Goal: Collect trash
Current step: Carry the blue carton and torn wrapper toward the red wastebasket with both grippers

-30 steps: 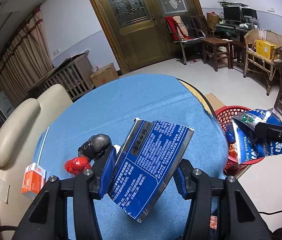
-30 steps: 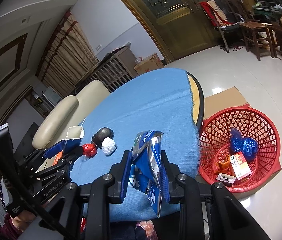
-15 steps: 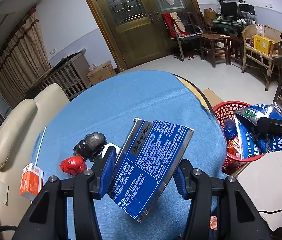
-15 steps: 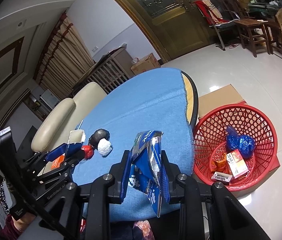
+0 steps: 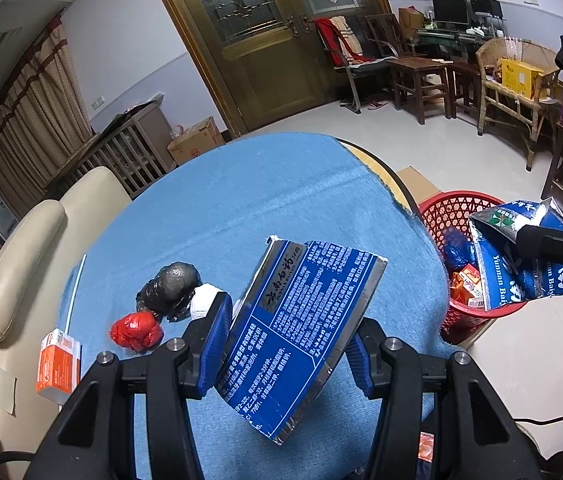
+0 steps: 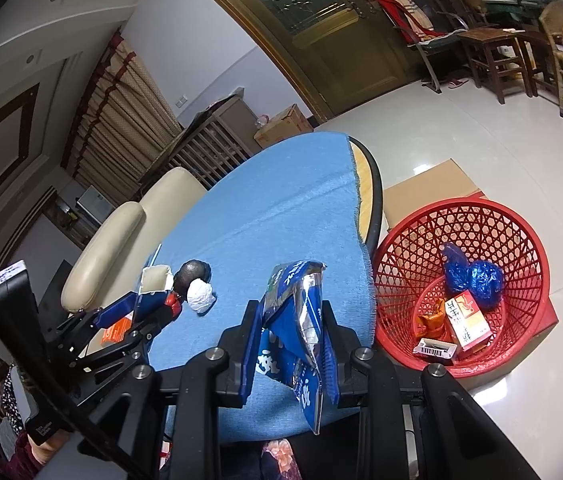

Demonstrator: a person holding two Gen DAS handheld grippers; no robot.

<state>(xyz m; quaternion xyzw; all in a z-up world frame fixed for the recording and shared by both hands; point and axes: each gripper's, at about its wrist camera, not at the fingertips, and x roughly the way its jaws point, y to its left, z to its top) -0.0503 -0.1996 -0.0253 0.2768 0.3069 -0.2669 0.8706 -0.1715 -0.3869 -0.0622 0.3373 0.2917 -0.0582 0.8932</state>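
My left gripper (image 5: 287,338) is shut on a flat blue carton (image 5: 301,332) with white print and holds it above the blue table (image 5: 241,208). My right gripper (image 6: 291,332) is shut on a crumpled blue foil bag (image 6: 293,328), which also shows in the left wrist view (image 5: 521,264) in front of the basket. The red mesh basket (image 6: 481,216) stands on the floor by the table's right edge and holds blue bags and small boxes. A black bag (image 5: 171,286), a white wad (image 5: 203,302), a red wad (image 5: 135,330) and an orange box (image 5: 57,366) lie on the table.
A cream chair (image 5: 21,240) stands at the table's left. Flat cardboard (image 6: 429,184) lies under the basket. Wooden chairs and a small table (image 5: 421,72) stand across the tiled floor, near the double doors (image 5: 265,40).
Both grippers have risen and pulled back a little with their loads still held. The right gripper's bag has shifted slightly towards the basket. The items on the table have not moved.
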